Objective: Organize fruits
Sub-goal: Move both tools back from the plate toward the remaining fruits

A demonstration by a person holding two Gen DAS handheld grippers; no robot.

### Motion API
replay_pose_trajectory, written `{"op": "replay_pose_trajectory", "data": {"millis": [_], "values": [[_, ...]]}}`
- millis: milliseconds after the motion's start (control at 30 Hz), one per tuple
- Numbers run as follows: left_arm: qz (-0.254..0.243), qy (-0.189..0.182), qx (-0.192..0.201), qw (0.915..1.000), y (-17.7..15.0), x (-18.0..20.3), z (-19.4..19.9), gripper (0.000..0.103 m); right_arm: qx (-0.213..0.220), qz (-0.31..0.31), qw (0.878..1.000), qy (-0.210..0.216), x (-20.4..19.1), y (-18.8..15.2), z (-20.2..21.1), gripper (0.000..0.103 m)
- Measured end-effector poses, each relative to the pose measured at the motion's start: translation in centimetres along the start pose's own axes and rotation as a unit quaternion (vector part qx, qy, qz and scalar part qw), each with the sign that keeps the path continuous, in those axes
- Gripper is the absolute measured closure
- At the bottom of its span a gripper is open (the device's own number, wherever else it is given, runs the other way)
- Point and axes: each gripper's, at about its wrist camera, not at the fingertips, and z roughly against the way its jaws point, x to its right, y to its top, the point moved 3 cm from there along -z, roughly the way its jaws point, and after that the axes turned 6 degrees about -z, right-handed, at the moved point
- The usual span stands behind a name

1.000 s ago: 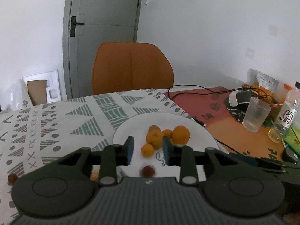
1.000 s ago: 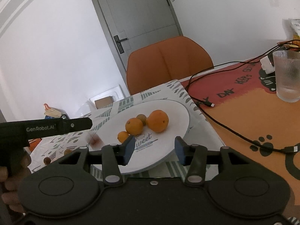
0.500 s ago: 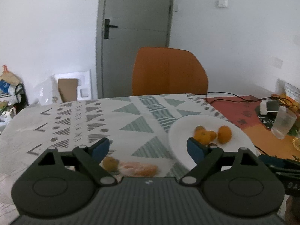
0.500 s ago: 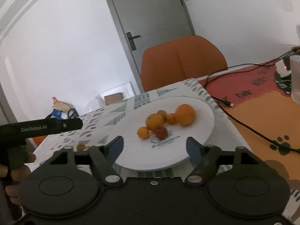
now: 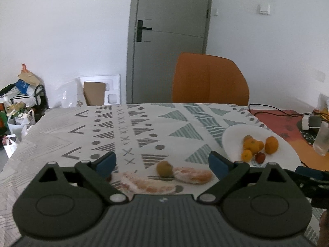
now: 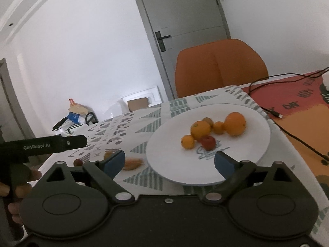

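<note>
Fruit was gathered near the middle of the white plate (image 6: 257,144), which lay on the patterned tablecloth (image 5: 144,127) toward the table's right side, just beside the red-and-orange mat (image 6: 298,113). A large orange (image 6: 234,124), a smaller orange (image 6: 200,129), two small citrus fruits (image 6: 187,141), a red fruit (image 6: 208,142) and a brownish fruit (image 6: 207,120) behind them were seen there, clustered and partly touching. The plate's printed lettering was shown only by the right wrist view, as was the left gripper's body (image 6: 47,145) held in a hand (image 6: 14,187) at the left border. Only the left wrist view showed clearly what remained off the plate: peeled citrus segments (image 5: 193,175) were laid on the cloth near the table's front edge, left of the plate, their long axis running roughly left to right, with a second, paler cluster (image 5: 146,184) just in front of them, lying on a slight diagonal. A small greenish-yellow fruit (image 5: 164,168) was set touching the segments' left end. The left gripper (image 5: 162,163) was held with its jaws spread wide above these pieces, nothing clamped. The right gripper (image 6: 169,163) was likewise held wide apart and empty, over the plate's front rim. An orange chair (image 5: 209,80) was placed at the table's far edge.
</note>
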Motion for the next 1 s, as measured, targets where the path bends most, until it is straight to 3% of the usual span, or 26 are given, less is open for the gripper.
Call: {"op": "replay_pose_trajectory", "data": {"millis": [500,667,733,900,1000], "values": [[0.034,0.016,-0.016,0.9992,-1.8,-3.9,-0.7,0.007,-0.029,0.034,0.999,0.025,-3.7,-0.9,-2.0,0.011],[0.045,0.018,-0.023,0.9986,-2.3,-5.0,-1.2,0.007,-0.041,0.041,0.998,0.031,-4.6,-1.2,-3.0,0.019],[0.049,0.017,-0.026,0.9983,-2.5,-5.4,-1.5,0.007,-0.048,0.042,0.997,0.034,-4.8,-1.3,-3.4,0.028],[0.060,0.015,-0.030,0.9976,-2.7,-6.3,-2.3,0.007,-0.055,0.058,0.996,0.033,-5.7,-1.4,-4.3,0.032],[0.066,0.013,-0.030,0.9973,-2.8,-6.8,-2.8,0.007,-0.066,0.059,0.995,0.038,-6.2,-1.4,-5.0,0.040]]}}
